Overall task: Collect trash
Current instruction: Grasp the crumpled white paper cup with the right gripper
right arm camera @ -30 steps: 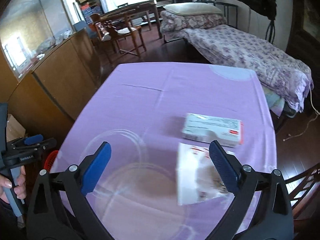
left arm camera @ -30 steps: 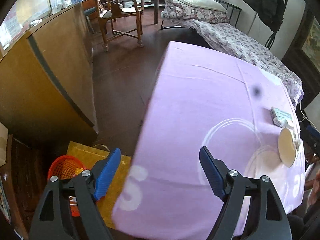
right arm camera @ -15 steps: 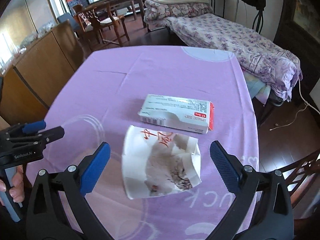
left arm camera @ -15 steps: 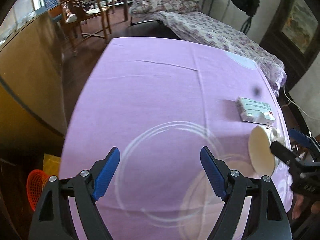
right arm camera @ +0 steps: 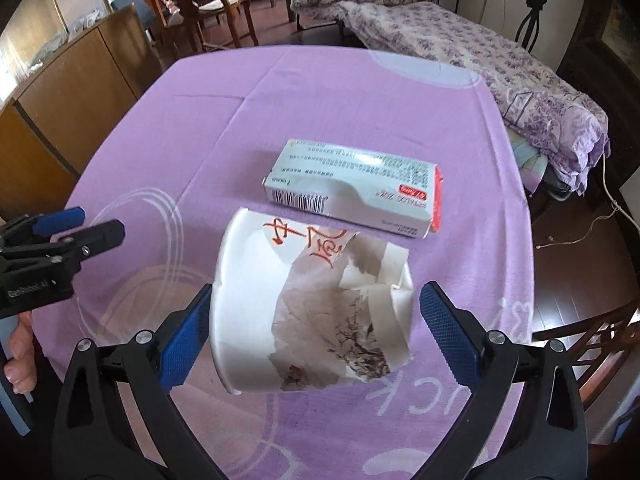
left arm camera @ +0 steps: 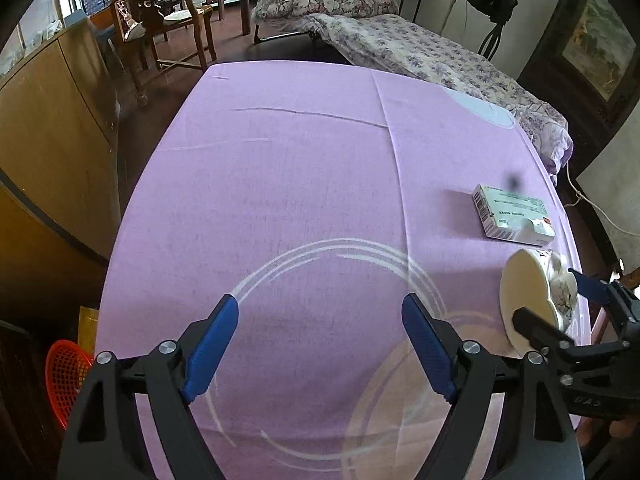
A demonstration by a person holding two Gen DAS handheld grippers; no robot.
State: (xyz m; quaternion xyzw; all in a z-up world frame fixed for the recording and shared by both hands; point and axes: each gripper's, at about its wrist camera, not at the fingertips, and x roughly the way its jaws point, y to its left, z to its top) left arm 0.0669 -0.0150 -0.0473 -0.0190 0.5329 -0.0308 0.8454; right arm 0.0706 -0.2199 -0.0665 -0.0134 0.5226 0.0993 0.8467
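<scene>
A crushed white paper cup (right arm camera: 312,312) with red characters lies on its side on the purple tablecloth (right arm camera: 320,120). My right gripper (right arm camera: 316,304) is open around it. The left pad (right arm camera: 188,336) is at the cup's rim and the right pad (right arm camera: 448,336) stands a little off it. Just beyond the cup lies a white medicine box (right arm camera: 356,192) with a red end. My left gripper (left arm camera: 320,308) is open over bare cloth with nothing between its fingers. From there the cup (left arm camera: 528,300), the box (left arm camera: 512,216) and the right gripper (left arm camera: 548,296) show at the right edge.
A red mesh basket (left arm camera: 66,376) stands on the floor off the table's left edge, beside a wooden cabinet (left arm camera: 52,140). A bed (right arm camera: 520,80) runs along the far right, with wooden chairs (left arm camera: 168,28) behind. A dark chair (right arm camera: 580,328) stands at the table's right side.
My left gripper has swung from above the table's left edge and basket to over the cloth. My right gripper has come down, and the cup now lies between its fingers.
</scene>
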